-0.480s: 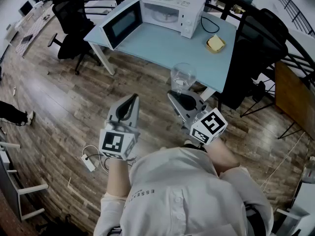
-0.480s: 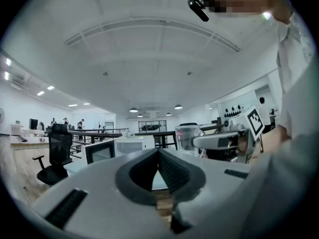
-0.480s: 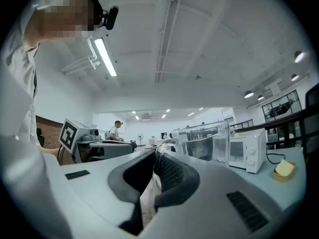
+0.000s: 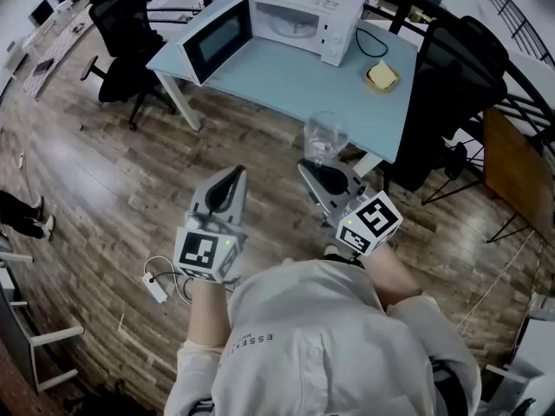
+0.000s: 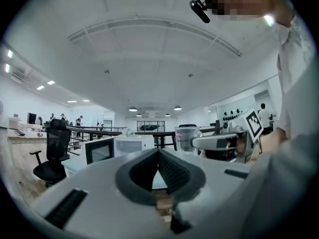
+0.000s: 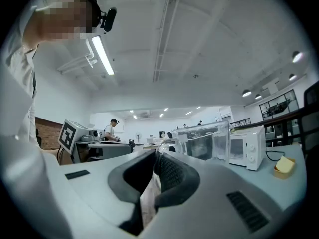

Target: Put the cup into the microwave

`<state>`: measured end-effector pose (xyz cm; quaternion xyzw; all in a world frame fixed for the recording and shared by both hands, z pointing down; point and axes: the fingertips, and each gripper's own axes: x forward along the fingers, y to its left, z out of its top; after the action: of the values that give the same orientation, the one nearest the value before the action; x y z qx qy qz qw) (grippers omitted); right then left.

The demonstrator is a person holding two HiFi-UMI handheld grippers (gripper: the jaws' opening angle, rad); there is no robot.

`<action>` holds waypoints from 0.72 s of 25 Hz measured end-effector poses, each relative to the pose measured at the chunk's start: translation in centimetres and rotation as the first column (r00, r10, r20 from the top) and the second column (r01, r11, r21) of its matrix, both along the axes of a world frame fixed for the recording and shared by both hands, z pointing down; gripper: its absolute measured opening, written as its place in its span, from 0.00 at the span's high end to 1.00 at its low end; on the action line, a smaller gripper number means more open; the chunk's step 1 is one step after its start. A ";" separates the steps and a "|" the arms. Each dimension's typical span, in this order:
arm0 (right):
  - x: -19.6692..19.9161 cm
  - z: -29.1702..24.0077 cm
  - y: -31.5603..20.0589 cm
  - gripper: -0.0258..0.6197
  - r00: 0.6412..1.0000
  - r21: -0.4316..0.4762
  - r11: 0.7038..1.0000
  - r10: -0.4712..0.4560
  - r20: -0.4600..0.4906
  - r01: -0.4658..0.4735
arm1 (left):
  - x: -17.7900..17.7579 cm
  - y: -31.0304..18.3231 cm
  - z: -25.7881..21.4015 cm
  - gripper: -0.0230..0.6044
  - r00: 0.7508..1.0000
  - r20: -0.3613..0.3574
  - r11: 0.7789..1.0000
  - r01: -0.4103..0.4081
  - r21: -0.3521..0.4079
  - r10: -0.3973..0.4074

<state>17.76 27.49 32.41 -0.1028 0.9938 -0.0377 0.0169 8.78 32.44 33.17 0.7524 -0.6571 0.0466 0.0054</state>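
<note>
Overhead first: from the head view we saw the right gripper (image 4: pixel 314 165) clamped on the near wall of the clear cup (image 4: pixel 323 137), which it held upright in the air by the near edge of the table (image 4: pixel 286 85). The microwave (image 4: pixel 303 16) sat at the table's far side, its door (image 4: pixel 217 40) swung wide. The left gripper (image 4: pixel 234 173) hung beside the right one, tips together.

In the left gripper view, its jaws met on nothing, and the cup showed off to the right.

In the right gripper view, the pads pinched one thin transparent wall, with the microwave beyond it.

We judged that one-sided pinch the weak point. A jolt could let the cup pivot or slip, and a low approach could knock its base on the table edge or the cavity sill.
</note>
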 end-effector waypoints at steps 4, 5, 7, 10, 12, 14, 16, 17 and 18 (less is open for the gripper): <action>-0.9 0.1 -0.2 0.93 1.000 -0.007 1.000 0.005 -0.012 -0.005 | -1.1 0.1 0.1 0.96 1.000 -0.009 1.000 0.005 0.000 -0.005; -1.2 0.1 -0.3 0.93 1.000 -0.010 1.000 0.004 -0.014 -0.004 | -1.4 0.1 0.1 0.96 1.000 -0.012 1.000 0.007 -0.003 -0.007; -1.8 0.3 -0.3 0.93 1.000 -0.016 1.000 -0.002 -0.018 0.001 | -2.0 0.1 0.4 0.96 1.000 -0.023 1.000 0.014 -0.013 -0.014; -2.9 0.6 -0.6 0.93 0.999 -0.015 1.000 -0.016 -0.029 0.015 | -2.9 -0.1 0.9 0.96 0.999 -0.034 0.999 0.024 -0.028 -0.025; -3.8 0.8 -1.3 0.93 0.999 -0.018 0.999 -0.028 -0.033 0.027 | -3.6 -0.5 1.1 0.96 0.999 -0.036 0.999 0.037 -0.033 -0.038; -4.8 1.2 -2.3 0.93 0.998 -0.026 0.999 -0.046 -0.034 0.046 | -4.5 -1.2 1.3 0.96 0.998 -0.036 0.998 0.058 -0.037 -0.059; -6.1 1.8 -3.4 0.93 0.997 -0.033 0.997 -0.067 -0.035 0.065 | -5.7 -2.0 1.6 0.96 0.996 -0.029 0.996 0.079 -0.041 -0.081; -6.7 2.0 -4.0 0.93 0.997 -0.035 0.997 -0.074 -0.034 0.073 | -6.3 -2.5 1.8 0.96 0.996 -0.024 0.996 0.085 -0.041 -0.086; -7.4 2.2 -4.6 0.93 0.996 -0.036 0.996 -0.080 -0.033 0.079 | -6.9 -3.0 2.0 0.96 0.996 -0.020 0.995 0.087 -0.042 -0.088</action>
<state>10.36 22.91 34.66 -0.0642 0.9965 -0.0536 -0.0035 1.91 29.44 35.16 0.7229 -0.6883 0.0518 0.0300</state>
